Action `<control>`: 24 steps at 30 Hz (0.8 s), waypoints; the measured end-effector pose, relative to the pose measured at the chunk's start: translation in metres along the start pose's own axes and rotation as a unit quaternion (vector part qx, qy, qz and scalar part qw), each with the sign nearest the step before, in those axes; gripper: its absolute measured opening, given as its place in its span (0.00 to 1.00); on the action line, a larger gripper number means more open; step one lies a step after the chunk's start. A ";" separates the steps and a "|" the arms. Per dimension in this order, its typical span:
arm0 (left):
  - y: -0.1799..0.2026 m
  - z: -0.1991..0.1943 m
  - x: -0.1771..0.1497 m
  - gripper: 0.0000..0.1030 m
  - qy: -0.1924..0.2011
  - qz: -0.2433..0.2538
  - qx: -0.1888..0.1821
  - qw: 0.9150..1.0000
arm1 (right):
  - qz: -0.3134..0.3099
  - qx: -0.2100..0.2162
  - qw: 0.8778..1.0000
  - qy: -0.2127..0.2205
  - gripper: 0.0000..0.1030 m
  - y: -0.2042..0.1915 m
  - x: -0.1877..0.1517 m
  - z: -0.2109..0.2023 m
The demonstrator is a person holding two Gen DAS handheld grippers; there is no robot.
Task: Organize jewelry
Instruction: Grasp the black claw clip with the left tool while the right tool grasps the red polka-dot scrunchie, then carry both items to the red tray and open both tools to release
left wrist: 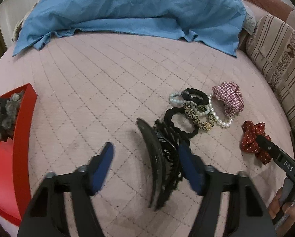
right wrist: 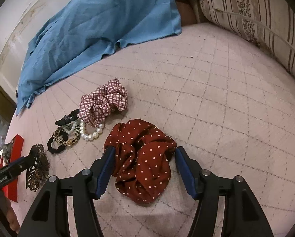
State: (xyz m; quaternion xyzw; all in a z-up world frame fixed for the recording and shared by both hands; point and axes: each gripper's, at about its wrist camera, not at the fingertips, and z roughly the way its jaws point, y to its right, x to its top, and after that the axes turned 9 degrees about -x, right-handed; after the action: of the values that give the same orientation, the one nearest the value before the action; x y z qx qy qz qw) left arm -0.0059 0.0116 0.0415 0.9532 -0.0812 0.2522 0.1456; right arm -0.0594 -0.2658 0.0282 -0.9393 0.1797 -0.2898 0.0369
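On a quilted bedspread, a hair claw lies between the left gripper's spread fingers, against the right-hand one. A cluster of bracelets and hair ties sits ahead to the right, a box to the left. A dotted scrunchie lies between the right gripper's fingers, a checked scrunchie beyond.

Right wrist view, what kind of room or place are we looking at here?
Probably a bedroom or living room at home: a pink quilted mattress cover, a striped floral cushion along its edge and a crumpled blue cloth lying on it.
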 end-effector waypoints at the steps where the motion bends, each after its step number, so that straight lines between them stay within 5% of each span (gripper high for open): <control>1: 0.000 0.002 0.000 0.44 -0.003 -0.001 -0.003 1.000 | -0.002 -0.001 1.000 0.001 0.64 -0.001 0.000 0.000; 6: 0.000 0.006 -0.002 0.21 -0.009 -0.008 -0.016 1.000 | -0.016 -0.009 1.000 0.003 0.64 -0.005 0.000 0.002; 8: 0.002 0.009 -0.005 0.04 -0.018 -0.002 -0.019 1.000 | -0.025 -0.017 1.000 0.005 0.61 -0.008 -0.001 0.003; 12: 0.007 0.005 -0.010 0.04 -0.014 0.011 -0.013 1.000 | -0.042 -0.020 0.999 0.003 0.18 -0.014 -0.002 0.004; 24: 0.014 -0.047 -0.023 0.04 0.027 0.027 0.000 0.999 | -0.058 -0.025 0.997 0.034 0.14 -0.021 -0.008 -0.011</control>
State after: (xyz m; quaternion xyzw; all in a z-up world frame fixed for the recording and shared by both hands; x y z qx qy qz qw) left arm -0.0506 0.0152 0.0725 0.9434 -0.1032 0.2821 0.1407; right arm -0.0651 -0.2429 0.0365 -0.9384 0.1330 -0.3189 -0.0102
